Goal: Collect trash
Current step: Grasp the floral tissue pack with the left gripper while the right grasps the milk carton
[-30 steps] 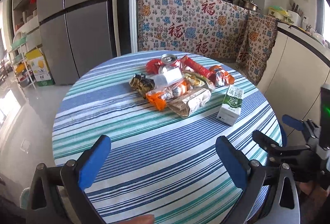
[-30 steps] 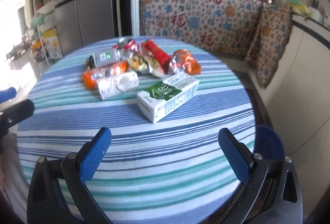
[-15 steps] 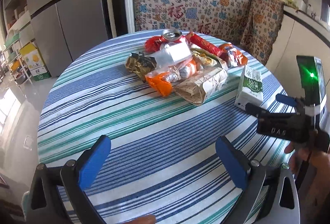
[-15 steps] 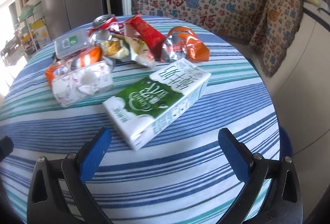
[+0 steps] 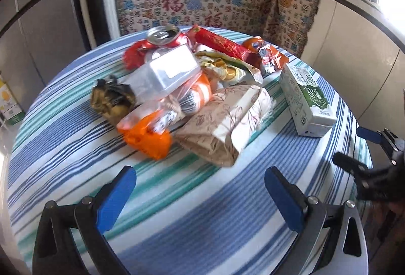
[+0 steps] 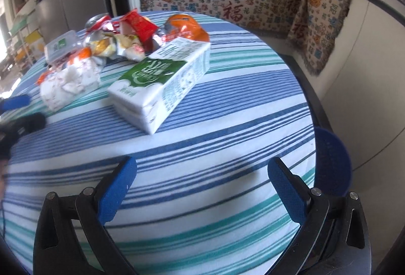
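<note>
Both tongs (image 5: 200, 195) (image 6: 202, 189) gape over striped tablecloth (image 6: 215, 148), milk carton (image 6: 162, 82) beside wrappers (image 5: 192, 87).

Blue, teal and white striped tablecloth (image 5: 202, 211); green-and-white milk carton (image 6: 162, 82); orange wrapper (image 5: 146, 138); red can (image 5: 162, 38).

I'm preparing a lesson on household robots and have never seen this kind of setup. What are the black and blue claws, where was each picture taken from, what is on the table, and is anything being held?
There is no robot: a person holds a two-finger gripper in each hand, and each gripper carries a camera looking along its fingers. One picture comes from the left gripper, the other from the right gripper. Both are open and hold nothing. On the striped round table lies a pile of trash: a green and white milk carton, a brown paper bag, an orange plastic bag, a clear plastic box, a dented can and snack wrappers.
</note>
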